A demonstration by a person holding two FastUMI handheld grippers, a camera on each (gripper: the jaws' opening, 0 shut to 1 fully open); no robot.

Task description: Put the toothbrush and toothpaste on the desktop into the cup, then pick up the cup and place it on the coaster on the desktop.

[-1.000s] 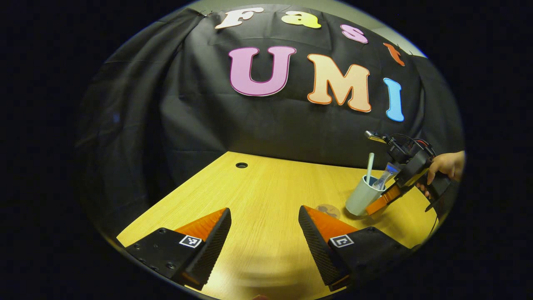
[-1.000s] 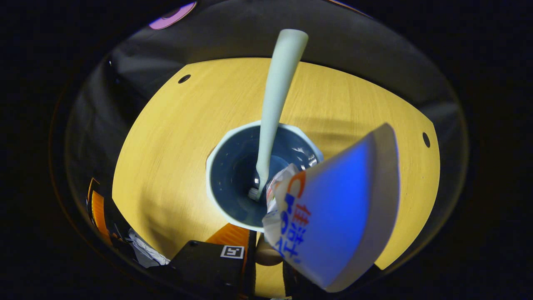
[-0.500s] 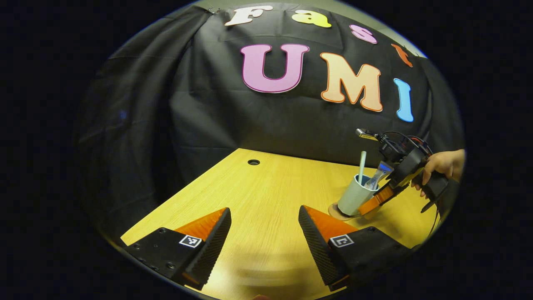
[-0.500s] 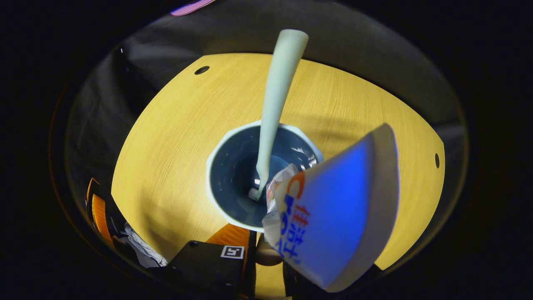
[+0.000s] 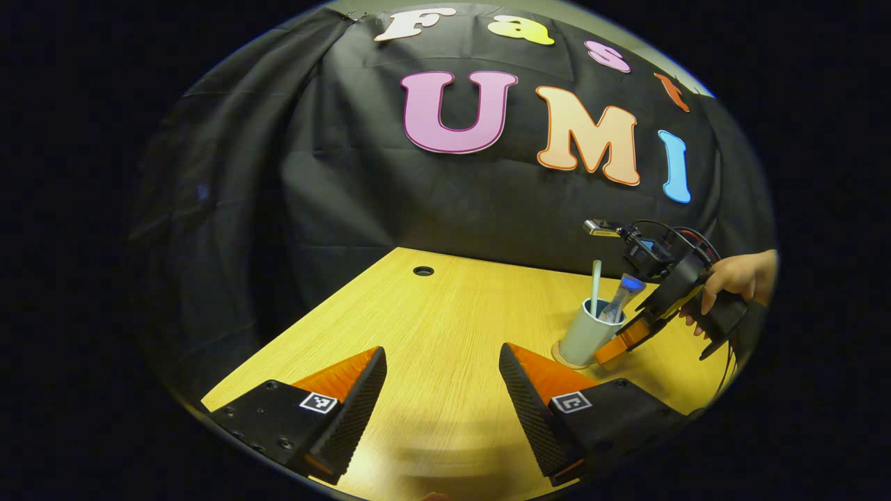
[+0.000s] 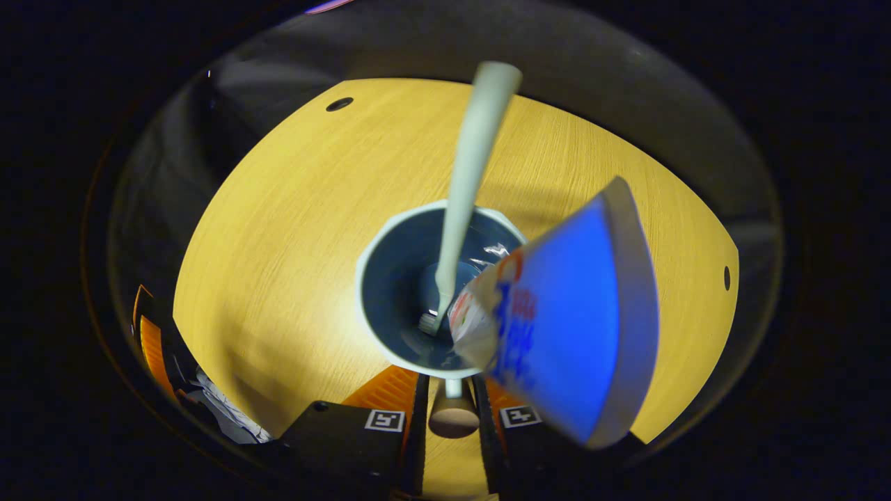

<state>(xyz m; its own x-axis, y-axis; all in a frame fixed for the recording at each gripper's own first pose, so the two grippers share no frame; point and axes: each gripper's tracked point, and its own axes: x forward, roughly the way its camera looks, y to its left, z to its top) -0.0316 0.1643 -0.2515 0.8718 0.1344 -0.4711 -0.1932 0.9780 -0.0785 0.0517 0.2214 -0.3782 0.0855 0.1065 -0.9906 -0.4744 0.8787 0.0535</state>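
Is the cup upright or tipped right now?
Upright: the cup stands on the coaster, with toothbrush and toothpaste sticking up.

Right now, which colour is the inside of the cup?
Dark blue inside the cup, with a pale outer wall; the right gripper view shows it best.

A recording booth, not a home: draped black cloth wall (image 5: 334, 181) behind a bare wooden tabletop (image 5: 445, 327) with cable holes (image 5: 423, 271), a marker-tagged, cabled handheld gripper (image 5: 630, 334) in a hand (image 5: 734, 278).
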